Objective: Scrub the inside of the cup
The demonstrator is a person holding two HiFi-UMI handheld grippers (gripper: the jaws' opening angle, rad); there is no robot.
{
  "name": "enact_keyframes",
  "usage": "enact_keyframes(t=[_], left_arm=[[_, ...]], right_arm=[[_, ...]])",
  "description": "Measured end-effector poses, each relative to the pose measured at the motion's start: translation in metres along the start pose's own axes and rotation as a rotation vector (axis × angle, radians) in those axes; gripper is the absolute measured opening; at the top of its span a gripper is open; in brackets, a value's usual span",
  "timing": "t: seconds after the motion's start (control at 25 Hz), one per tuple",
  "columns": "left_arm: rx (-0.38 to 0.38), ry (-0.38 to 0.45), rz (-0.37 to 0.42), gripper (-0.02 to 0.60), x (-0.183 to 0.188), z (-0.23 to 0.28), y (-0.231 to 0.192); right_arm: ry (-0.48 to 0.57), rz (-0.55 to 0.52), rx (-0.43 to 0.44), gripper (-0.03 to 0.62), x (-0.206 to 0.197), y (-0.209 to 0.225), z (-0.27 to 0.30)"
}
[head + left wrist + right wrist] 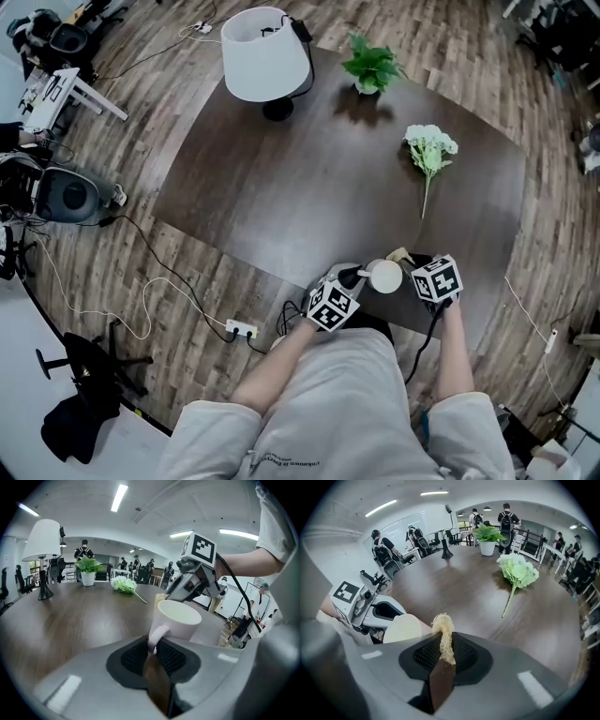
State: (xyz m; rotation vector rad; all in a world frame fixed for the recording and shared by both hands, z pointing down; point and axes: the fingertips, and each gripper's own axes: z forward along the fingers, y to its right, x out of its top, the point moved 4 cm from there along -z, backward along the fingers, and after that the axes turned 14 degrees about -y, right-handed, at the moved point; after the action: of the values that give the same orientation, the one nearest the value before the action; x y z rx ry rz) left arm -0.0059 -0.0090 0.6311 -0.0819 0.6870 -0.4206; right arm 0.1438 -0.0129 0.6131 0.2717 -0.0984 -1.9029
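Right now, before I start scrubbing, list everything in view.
table: one, dark brown, centre
lamp: one, white shade, black base, table's far left
potted plant: one, green, white pot, right of lamp
flower bunch: one, white, green stems, lying on table's right
power strip: one, white, floor by table's near edge
cup: one, white, at table's near edge
scrubber: one, tan fibre, beside cup
left gripper: one, grey, shut on cup's handle
right gripper: one, grey, shut on scrubber
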Motion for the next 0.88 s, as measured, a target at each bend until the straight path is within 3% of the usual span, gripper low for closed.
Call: enact_keyframes(t=[0.88], left_arm=[[-0.075, -0.045, 0.116, 0.055, -0.006, 0.004, 0.032]], right_arm=[[0.051, 0.141, -0.128, 0.087, -0.064, -0.009, -0.01]])
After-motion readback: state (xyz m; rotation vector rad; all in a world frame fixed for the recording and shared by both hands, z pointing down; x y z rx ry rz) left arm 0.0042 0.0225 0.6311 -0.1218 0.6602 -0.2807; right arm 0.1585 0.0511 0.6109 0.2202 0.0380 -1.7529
